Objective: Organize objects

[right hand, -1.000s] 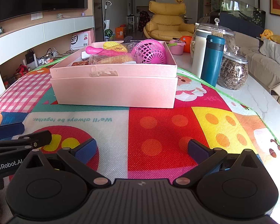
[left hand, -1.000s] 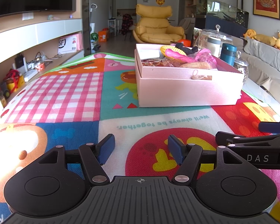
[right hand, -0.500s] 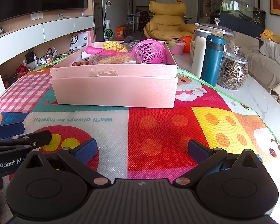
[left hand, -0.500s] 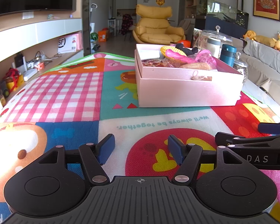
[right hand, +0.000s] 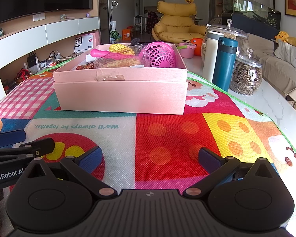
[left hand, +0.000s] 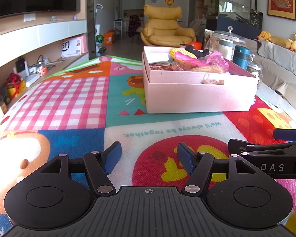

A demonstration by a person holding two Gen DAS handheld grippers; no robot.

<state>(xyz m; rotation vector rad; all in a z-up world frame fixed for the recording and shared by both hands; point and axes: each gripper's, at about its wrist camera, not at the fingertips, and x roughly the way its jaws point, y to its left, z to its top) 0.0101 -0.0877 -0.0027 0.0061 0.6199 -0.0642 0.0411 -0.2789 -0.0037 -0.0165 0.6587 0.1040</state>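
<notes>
A: How much room is there in front of the grippers?

B: Plenty. The left gripper and right gripper sit side by side over the near part of the play mat, both with fingers spread wide and nothing between them. Bare mat runs from their tips to the pink box, well apart from both.

A: And the edges?

B: The mat's green border runs along the right, with white marble tabletop beyond it. To the left the checked patch reaches toward the mat's far side.

A: What's in the box?

B: It's open-topped: a pink mesh ball, a pink handle, something yellow and ribbed, a clear bag of goods, a white flat item at the back left.

A: Other containers?

B: Right of the box, off the mat, stand a teal flask, a white flask, a lidded glass jar of seeds and a larger glass jar behind
</notes>
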